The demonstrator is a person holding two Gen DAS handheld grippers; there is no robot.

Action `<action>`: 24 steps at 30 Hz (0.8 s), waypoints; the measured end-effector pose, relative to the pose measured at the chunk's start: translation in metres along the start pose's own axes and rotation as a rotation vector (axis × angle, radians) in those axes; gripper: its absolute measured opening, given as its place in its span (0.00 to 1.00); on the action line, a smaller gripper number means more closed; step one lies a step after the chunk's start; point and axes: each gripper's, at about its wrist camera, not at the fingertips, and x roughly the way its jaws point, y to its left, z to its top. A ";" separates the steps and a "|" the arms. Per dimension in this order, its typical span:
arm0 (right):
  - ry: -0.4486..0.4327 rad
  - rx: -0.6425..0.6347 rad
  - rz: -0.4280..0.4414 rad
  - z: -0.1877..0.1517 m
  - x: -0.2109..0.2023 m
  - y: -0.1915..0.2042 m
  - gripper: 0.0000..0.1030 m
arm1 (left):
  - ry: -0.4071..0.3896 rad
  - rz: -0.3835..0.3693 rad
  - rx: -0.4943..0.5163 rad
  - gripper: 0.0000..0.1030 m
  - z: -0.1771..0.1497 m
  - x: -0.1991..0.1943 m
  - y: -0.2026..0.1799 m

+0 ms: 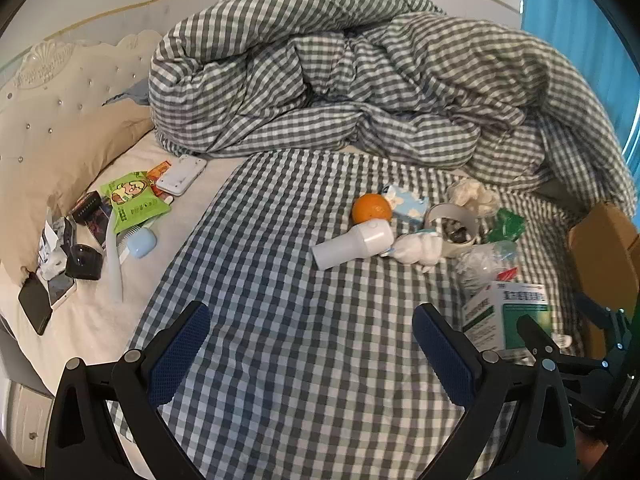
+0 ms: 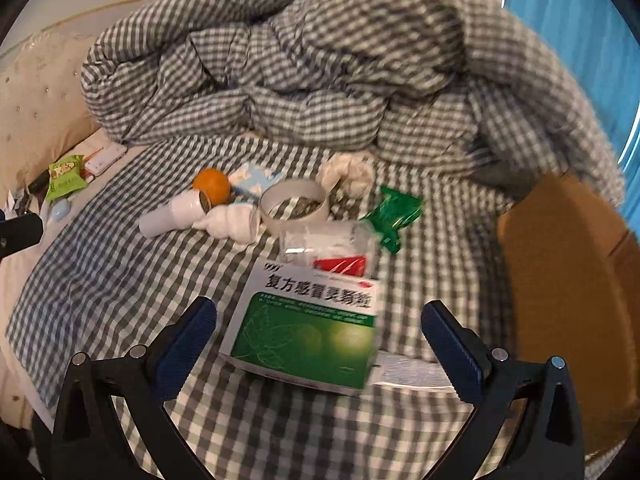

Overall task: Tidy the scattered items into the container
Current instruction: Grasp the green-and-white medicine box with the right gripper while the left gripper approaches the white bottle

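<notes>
Both hand-held grippers spread, empty | glossy flat medicine box (image 2: 308,332) | round orange (image 1: 371,208) | brown cardboard box (image 2: 560,280)

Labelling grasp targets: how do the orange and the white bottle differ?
The orange is round and orange; the white bottle is a long white cylinder. The orange sits farther from the camera, the bottle lies on its side just in front, touching or nearly so. Both rest on the checked sheet, ungrasped.
</notes>
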 end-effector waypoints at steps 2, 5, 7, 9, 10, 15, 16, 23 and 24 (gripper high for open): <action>0.031 0.004 -0.004 -0.001 0.013 0.002 1.00 | 0.006 -0.002 -0.002 1.00 0.001 0.008 0.003; 0.080 -0.004 -0.001 -0.003 0.034 0.005 1.00 | 0.011 -0.006 0.001 1.00 0.004 0.021 0.005; 0.083 0.015 0.037 -0.003 0.038 0.003 1.00 | 0.013 0.000 0.010 1.00 0.007 0.030 0.006; 0.094 0.028 0.062 -0.004 0.042 0.004 1.00 | 0.016 -0.001 0.021 1.00 0.011 0.041 0.006; 0.105 0.033 0.078 -0.004 0.045 0.005 1.00 | 0.020 -0.003 0.025 1.00 0.012 0.046 0.005; 0.115 -0.020 0.047 -0.003 0.043 0.021 1.00 | 0.021 0.000 0.044 1.00 0.018 0.063 0.005; 0.118 -0.037 0.037 -0.003 0.041 0.025 1.00 | 0.019 -0.004 0.045 1.00 0.018 0.064 0.005; 0.132 -0.062 -0.031 -0.002 0.033 0.033 1.00 | 0.032 -0.016 0.055 1.00 0.015 0.074 0.002; 0.124 -0.072 -0.061 -0.003 0.032 0.034 1.00 | 0.033 -0.017 0.054 1.00 0.015 0.075 0.002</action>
